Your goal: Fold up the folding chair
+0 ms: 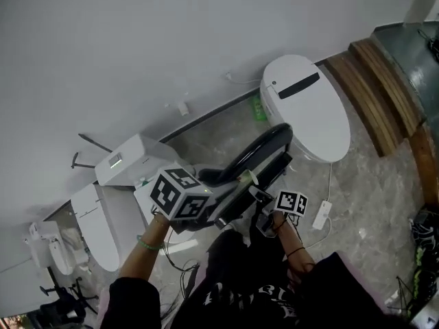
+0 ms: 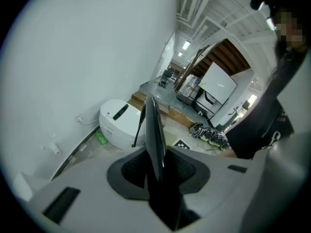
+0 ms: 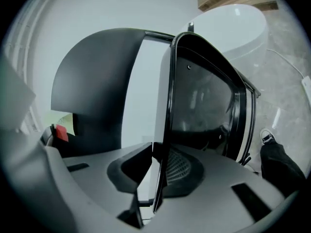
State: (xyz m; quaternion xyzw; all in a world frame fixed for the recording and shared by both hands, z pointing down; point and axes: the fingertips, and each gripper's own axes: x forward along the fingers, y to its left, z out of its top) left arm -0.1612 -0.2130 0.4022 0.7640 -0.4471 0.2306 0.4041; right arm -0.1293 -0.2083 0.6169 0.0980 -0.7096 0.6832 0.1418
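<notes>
1. head view: the folding chair (image 1: 255,153) sits centre frame, held between my two tools. it is clear of the toilet (image 1: 305,108) at upper right, leaving room, i judge, for its panels to swing together.
2. left gripper view: my left gripper (image 2: 156,163) is clenched on the chair's thin black edge, bottom centre, to steady it.
3. right gripper view: my right gripper (image 3: 159,176) pinches another thin rim of the chair, lower centre, likely to press the panels flat.

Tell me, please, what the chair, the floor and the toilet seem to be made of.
Chair: glossy black, probably moulded plastic panels on a thin painted metal frame, judging by the reflections and slim edges; not certain.
Floor: grey with pale veins and a slight sheen, so polished stone or stone-look tile.
Toilet: smooth, glossy white; the lid looks like plastic, though it could be ceramic.
</notes>
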